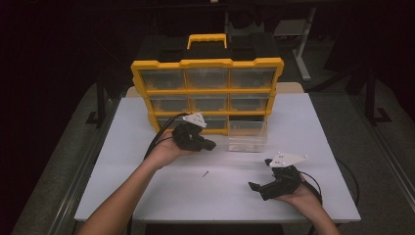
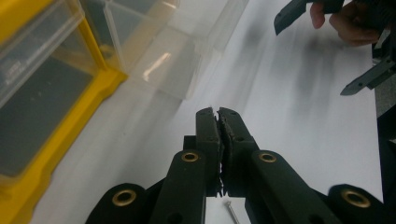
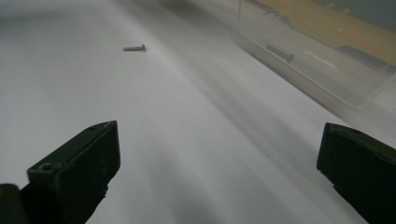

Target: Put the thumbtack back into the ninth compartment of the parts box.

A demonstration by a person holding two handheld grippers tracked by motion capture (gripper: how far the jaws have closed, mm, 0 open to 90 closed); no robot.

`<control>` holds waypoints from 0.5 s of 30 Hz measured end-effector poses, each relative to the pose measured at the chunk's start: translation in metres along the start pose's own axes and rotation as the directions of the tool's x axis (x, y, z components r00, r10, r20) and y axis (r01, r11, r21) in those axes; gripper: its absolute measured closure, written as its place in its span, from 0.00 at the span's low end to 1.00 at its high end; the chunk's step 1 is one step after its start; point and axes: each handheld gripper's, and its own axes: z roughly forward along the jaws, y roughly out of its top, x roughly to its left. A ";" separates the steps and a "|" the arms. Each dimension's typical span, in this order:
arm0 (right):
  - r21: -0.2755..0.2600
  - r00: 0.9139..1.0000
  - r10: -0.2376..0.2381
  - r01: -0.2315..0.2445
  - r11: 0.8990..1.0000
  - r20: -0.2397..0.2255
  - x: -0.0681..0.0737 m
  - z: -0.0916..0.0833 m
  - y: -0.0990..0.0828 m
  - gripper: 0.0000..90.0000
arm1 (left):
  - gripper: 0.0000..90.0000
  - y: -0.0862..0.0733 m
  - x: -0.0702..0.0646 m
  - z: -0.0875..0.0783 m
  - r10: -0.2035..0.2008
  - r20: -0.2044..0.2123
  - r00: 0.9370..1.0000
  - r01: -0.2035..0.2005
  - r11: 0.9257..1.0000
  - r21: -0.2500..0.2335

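Observation:
A small screw point(image 1: 205, 173) lies on the white table point(image 1: 147, 196), between my two grippers; the right gripper view has it point(image 3: 134, 48) far ahead on the left. My left gripper point(image 1: 211, 145) is held above the table in front of the organizer, with its jaws shut point(image 2: 218, 111) and nothing plainly visible between the pads. The same screw point(image 2: 231, 210) lies on the table under those jaws. A clear drawer point(image 1: 247, 137) stands pulled out on the table, and another screw point(image 3: 280, 52) lies inside it. Near the front right, my right gripper point(image 1: 259, 174) rests low and open point(image 3: 217, 144), empty.
A yellow organizer point(image 1: 208, 90) with several clear drawers and a yellow handle stands at the back of the table. Its yellow frame point(image 2: 70, 121) is close on the left gripper's left side. The table's front edge runs just below the right hand.

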 end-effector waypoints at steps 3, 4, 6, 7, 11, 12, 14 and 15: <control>0.001 1.000 0.000 0.000 1.000 0.001 0.000 0.000 0.000 0.00 | 0.97 0.004 0.001 -0.001 0.007 0.001 1.000 -0.007 1.000 -0.003; 0.001 1.000 0.000 0.000 1.000 0.001 0.000 0.000 0.000 0.00 | 0.97 0.007 0.000 -0.001 0.006 0.003 1.000 -0.006 1.000 -0.006; 0.001 1.000 -0.002 0.002 1.000 0.000 0.000 0.000 0.000 0.00 | 0.97 0.012 0.000 -0.001 0.011 0.006 1.000 -0.011 1.000 -0.009; 0.001 1.000 -0.002 0.002 1.000 0.000 0.000 0.000 0.000 0.00 | 0.97 0.012 0.000 -0.001 0.011 0.006 1.000 -0.011 1.000 -0.009; 0.001 1.000 0.000 0.000 1.000 0.000 0.000 0.000 0.000 0.00 | 0.97 0.021 0.001 0.000 0.025 0.008 1.000 -0.024 1.000 -0.013; 0.000 1.000 -0.001 0.001 1.000 0.000 0.000 0.000 0.000 0.00 | 0.97 0.024 0.002 -0.001 0.031 0.008 0.999 -0.031 0.999 -0.009; 0.001 1.000 -0.001 0.001 1.000 -0.001 0.000 0.000 0.000 0.00 | 0.97 0.028 0.002 -0.001 0.035 0.008 0.999 -0.035 0.999 -0.011; 0.001 1.000 -0.002 0.002 1.000 -0.001 0.000 0.000 0.000 0.00 | 0.97 0.031 0.002 -0.001 0.039 0.007 0.999 -0.039 0.999 -0.013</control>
